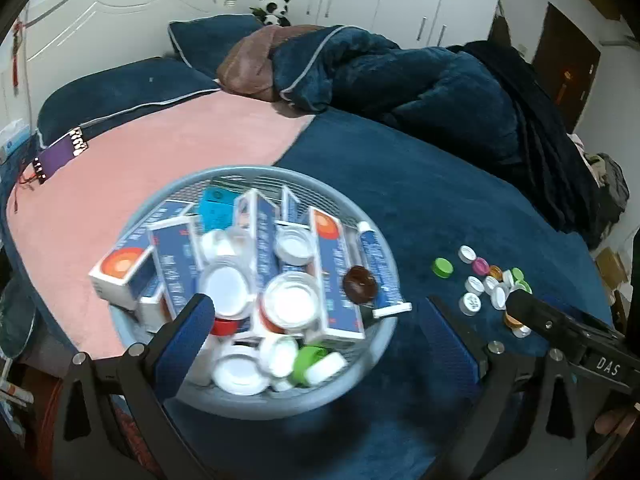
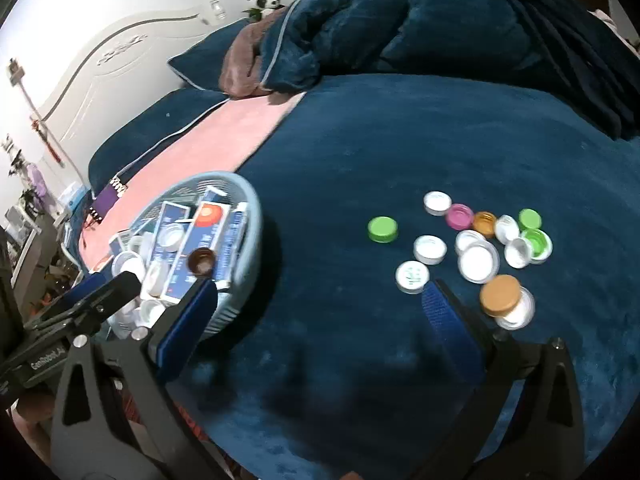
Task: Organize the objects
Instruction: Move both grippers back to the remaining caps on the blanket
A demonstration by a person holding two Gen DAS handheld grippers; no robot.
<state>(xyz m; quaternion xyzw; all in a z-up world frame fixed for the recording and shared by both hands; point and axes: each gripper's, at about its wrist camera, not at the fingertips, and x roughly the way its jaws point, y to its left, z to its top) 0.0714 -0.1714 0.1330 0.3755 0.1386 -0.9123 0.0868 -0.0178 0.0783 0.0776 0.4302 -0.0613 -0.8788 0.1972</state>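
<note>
A pale blue round basket (image 1: pixel 192 188) (image 2: pixel 250 200) sits on the bed, filled with blue-and-white boxes (image 1: pixel 334 276), white lids and a brown cap (image 1: pixel 360 284) (image 2: pixel 202 261) on top. Loose bottle caps lie on the blue blanket to its right: a green cap (image 1: pixel 442 267) (image 2: pixel 383 229), white caps (image 2: pixel 412 277), a pink cap (image 2: pixel 460 216) and an orange cap (image 2: pixel 500 295). My left gripper (image 1: pixel 320 316) is open and empty above the basket's near side. My right gripper (image 2: pixel 320 300) is open and empty over bare blanket between basket and caps.
The bed has a pink sheet (image 1: pixel 160 168) on the left and a dark blue blanket (image 2: pixel 400 140). A rumpled blue duvet (image 1: pixel 400 76) and pillows lie at the far end. A purple item (image 1: pixel 60 156) lies at the bed's left edge.
</note>
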